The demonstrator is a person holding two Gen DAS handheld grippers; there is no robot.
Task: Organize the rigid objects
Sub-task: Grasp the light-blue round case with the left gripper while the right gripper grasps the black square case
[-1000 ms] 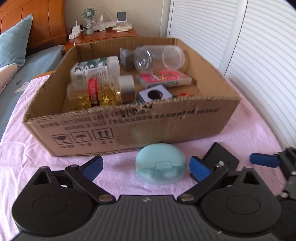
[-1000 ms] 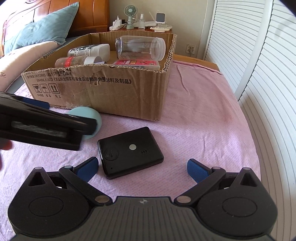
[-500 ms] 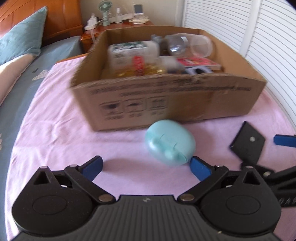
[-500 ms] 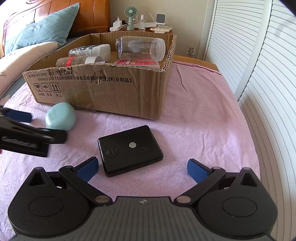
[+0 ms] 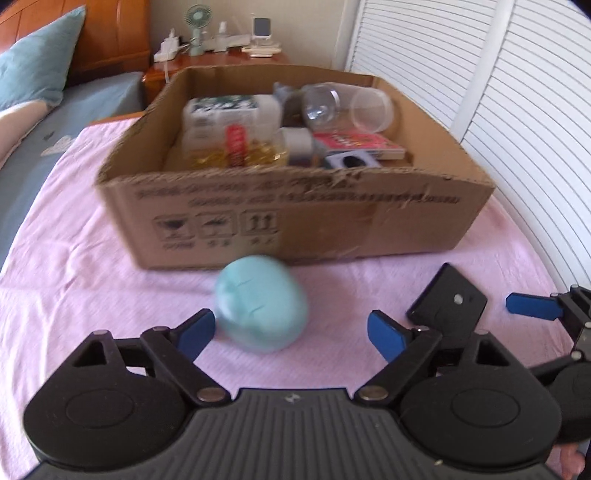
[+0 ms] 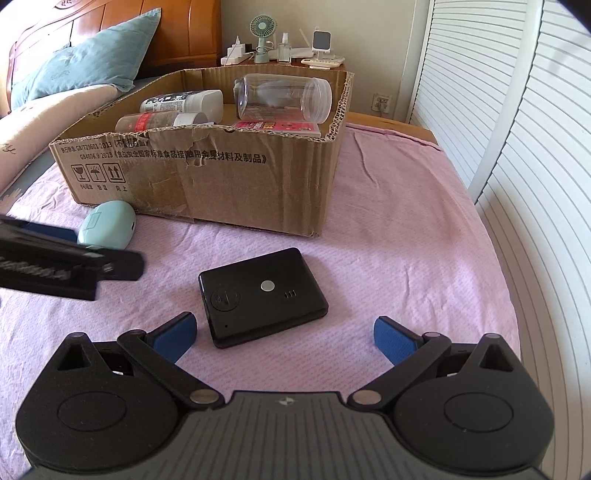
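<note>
A pale teal oval case (image 5: 262, 302) lies on the pink cloth in front of a cardboard box (image 5: 332, 221); it also shows in the right wrist view (image 6: 107, 223). My left gripper (image 5: 291, 332) is open with the case between its fingers, nearer the left finger; it is blurred and I cannot tell if they touch. A flat black device (image 6: 262, 295) lies just ahead of my open right gripper (image 6: 284, 332); it also shows in the left wrist view (image 5: 448, 301). The box (image 6: 207, 177) holds bottles, a clear jar (image 6: 282, 96) and a red packet.
The pink cloth (image 6: 406, 229) covers the table. White louvred doors (image 6: 535, 147) stand at the right. A bed with a teal pillow (image 6: 81, 70) lies at the left. A nightstand with a small fan (image 6: 263, 31) stands behind the box.
The left gripper backed away from the box, swung left, then came forward around the teal case, which has turned and shifted. The right gripper and the black device stayed put.
</note>
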